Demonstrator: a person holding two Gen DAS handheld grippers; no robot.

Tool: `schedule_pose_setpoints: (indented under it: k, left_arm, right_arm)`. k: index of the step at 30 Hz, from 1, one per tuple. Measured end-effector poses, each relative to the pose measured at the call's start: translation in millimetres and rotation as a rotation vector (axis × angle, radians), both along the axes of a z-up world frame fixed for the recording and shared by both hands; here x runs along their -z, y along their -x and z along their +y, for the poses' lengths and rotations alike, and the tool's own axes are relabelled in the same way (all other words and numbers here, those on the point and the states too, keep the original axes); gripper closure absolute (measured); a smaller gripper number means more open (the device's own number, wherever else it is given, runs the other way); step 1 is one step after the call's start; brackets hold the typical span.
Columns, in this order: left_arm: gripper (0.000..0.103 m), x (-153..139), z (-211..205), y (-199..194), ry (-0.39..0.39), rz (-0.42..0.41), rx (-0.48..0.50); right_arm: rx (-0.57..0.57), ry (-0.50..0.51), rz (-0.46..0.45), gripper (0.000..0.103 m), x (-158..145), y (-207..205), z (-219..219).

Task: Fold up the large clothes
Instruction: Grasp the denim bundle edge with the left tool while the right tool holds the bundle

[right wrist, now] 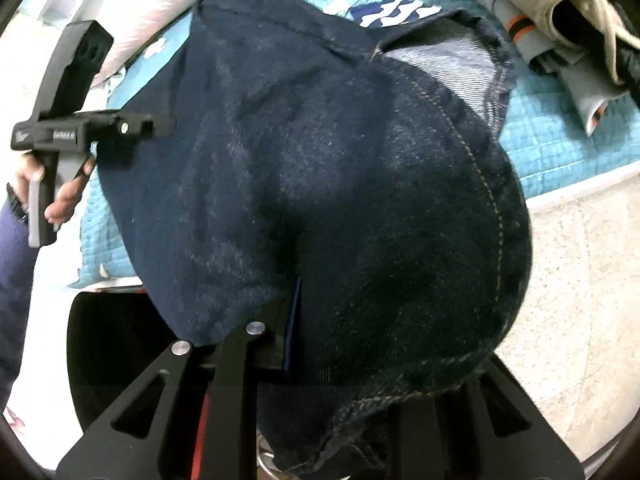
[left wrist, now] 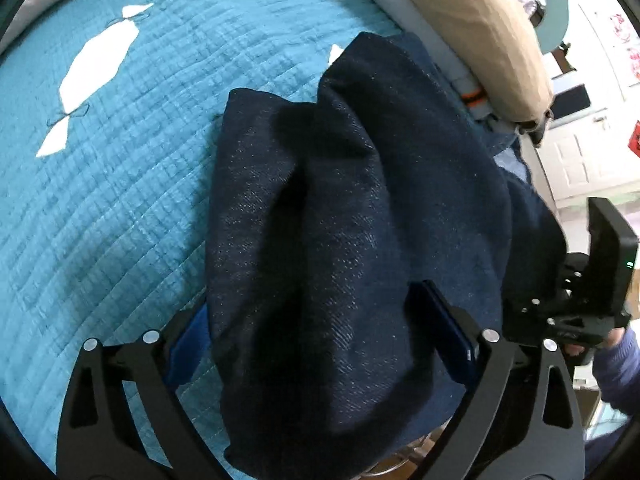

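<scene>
Right wrist view: dark jeans [right wrist: 340,184] on the teal quilt [right wrist: 560,140] hide the right gripper [right wrist: 320,320]'s far finger; jaws narrow, pinching denim. Left gripper [left wrist: 320,332] stands wide around a fold; contact unclear.

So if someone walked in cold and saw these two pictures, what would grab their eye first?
A big bunched-up pair of dark blue jeans fills the middle of both views, with orange stitching showing in the right wrist view. It lies between the wide-set fingers of the left gripper, while the right gripper is clamped on it. Under it lies a bright teal quilt with white shapes.
</scene>
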State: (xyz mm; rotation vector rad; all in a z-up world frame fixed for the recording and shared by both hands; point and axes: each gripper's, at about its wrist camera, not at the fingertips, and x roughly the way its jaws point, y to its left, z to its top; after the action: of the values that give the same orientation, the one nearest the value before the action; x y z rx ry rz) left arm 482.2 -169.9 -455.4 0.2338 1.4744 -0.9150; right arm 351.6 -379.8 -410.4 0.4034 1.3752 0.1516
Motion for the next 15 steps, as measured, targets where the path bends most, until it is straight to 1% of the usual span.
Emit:
schedule_pose_setpoints:
  k: [2,3,4,6,7,9,13,15]
  left_arm:
    - [0.038,-7,-3,10,0.017,-0.052,-0.005]
    - [0.043,-11,-4,16,0.017,-0.087,-0.008]
    - [0.045,-14,-3,20,0.021,-0.105,-0.026]
    - [0.051,-17,2,26,0.034,-0.123,-0.056]
    - [0.053,-20,5,31,0.042,-0.14,-0.078]
    - [0.056,-21,9,39,0.05,-0.146,-0.109]
    - [0.057,-24,14,56,0.045,-0.177,-0.187]
    - [0.058,-26,10,62,0.032,-0.201,-0.215]
  right_arm:
    - [0.008,0.02,-0.015,0.084,-7,-4,0]
    - [0.007,0.051,-0.024,0.084,-12,-7,2]
    - [-0.001,0.093,-0.029,0.084,-15,-11,5]
    - [0.014,0.132,-0.024,0.084,-15,-16,7]
    - [0.026,0.141,-0.024,0.084,-14,-18,6]
    - [0.056,0.161,-0.027,0.084,-13,-21,6]
    - [0.083,0.216,-0.035,0.084,-12,-28,5]
    - [0.094,0.235,-0.036,0.083,-11,-30,7]
